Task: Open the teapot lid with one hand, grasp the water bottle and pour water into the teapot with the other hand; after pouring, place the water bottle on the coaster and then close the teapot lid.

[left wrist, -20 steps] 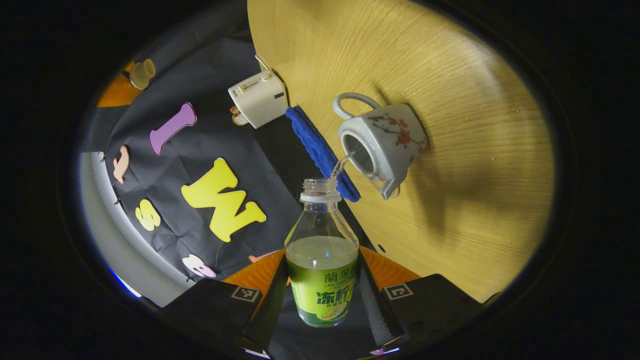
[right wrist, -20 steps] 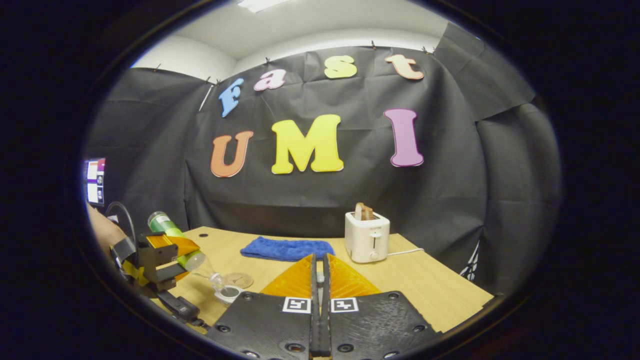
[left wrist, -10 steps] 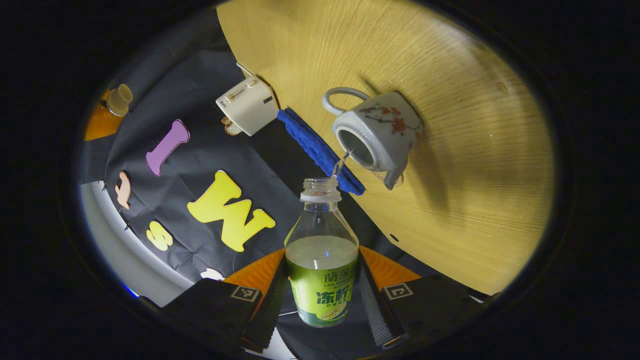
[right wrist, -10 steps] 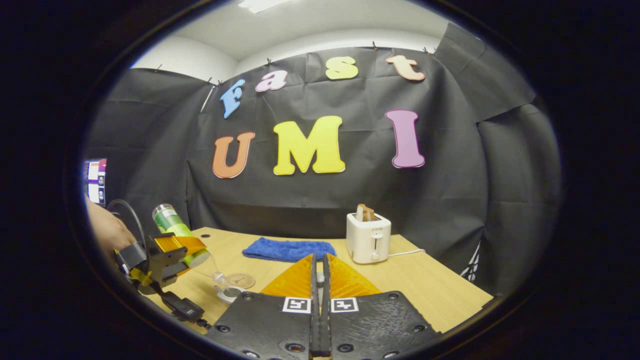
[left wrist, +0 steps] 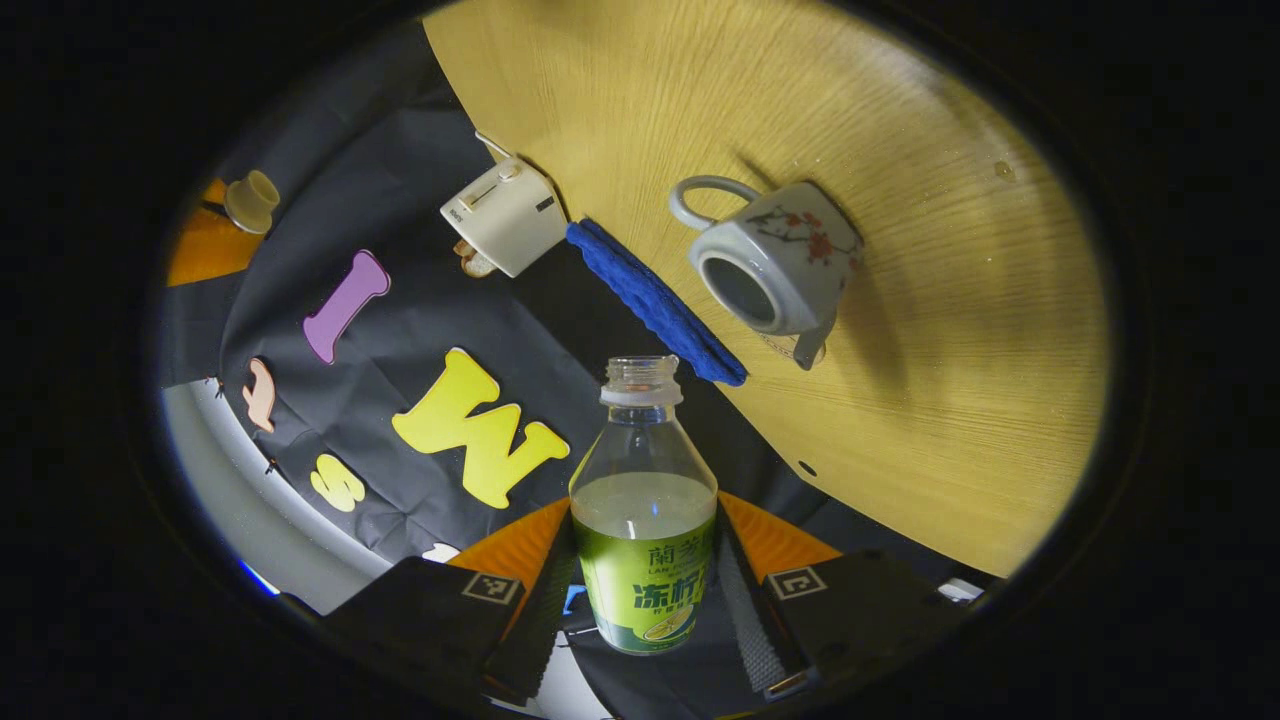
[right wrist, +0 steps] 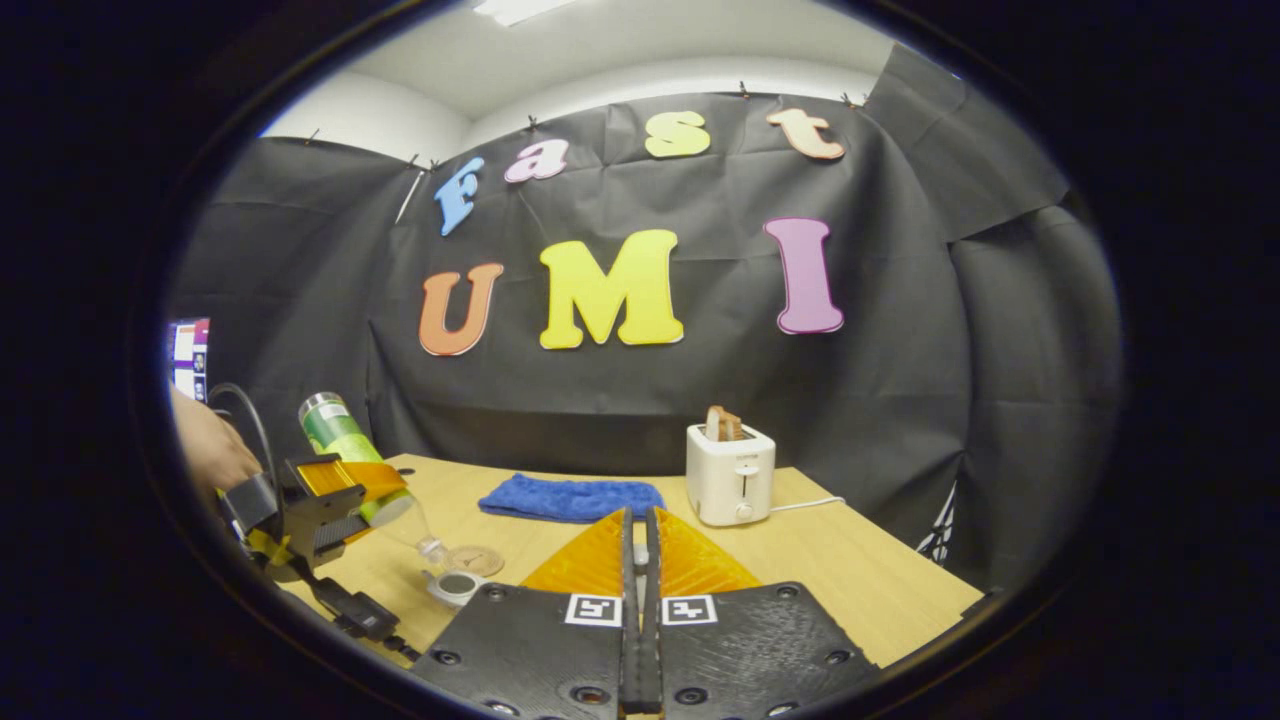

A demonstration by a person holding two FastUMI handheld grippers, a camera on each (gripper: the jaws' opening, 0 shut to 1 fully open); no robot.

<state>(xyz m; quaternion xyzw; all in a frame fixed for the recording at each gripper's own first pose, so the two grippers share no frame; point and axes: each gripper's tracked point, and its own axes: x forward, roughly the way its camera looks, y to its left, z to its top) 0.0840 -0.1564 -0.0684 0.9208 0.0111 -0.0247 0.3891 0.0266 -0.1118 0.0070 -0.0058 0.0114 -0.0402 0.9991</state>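
A: Left gripper (left wrist: 645,590) jaws clamp the water bottle (left wrist: 644,510), tilted; open teapot (left wrist: 775,270) ahead of its mouth. Pour seems over.

B: Right gripper (right wrist: 640,560) jaws closed. Step 2: coaster (right wrist: 474,560).

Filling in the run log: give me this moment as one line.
left tongs: shut on green-labelled plastic water bottle, tilted | white floral ceramic teapot: lid off, no stream visible | right tongs: shut
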